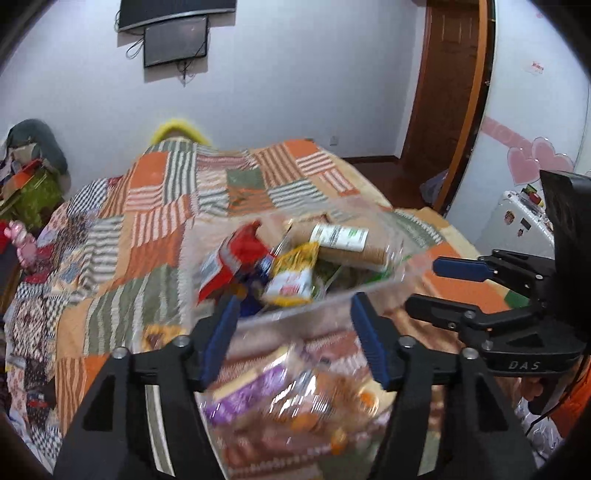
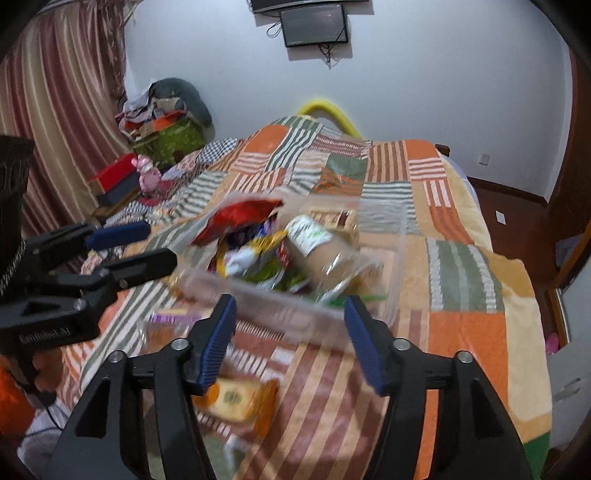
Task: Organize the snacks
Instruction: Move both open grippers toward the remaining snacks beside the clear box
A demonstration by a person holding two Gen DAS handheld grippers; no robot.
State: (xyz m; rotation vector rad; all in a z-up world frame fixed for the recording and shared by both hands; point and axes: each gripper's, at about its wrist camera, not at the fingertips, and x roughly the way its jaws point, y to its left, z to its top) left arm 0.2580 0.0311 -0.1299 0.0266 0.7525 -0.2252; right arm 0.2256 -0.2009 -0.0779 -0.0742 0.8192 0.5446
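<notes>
A home bedroom: quilted bed (image 2: 461, 229), wall television (image 2: 314, 26), curtains (image 2: 62, 110).

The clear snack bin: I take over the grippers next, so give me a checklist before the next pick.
1. Left gripper open, empty: ok.
2. Right gripper open, empty: ok.
3. Clear bin on the patchwork blanket, opening reachable: ok.
4. Loose packets outside the bin, near the left gripper: ok.
5. Yellow packet identity: cannot tell, blurred.
6. Bin room left: cannot tell.
</notes>
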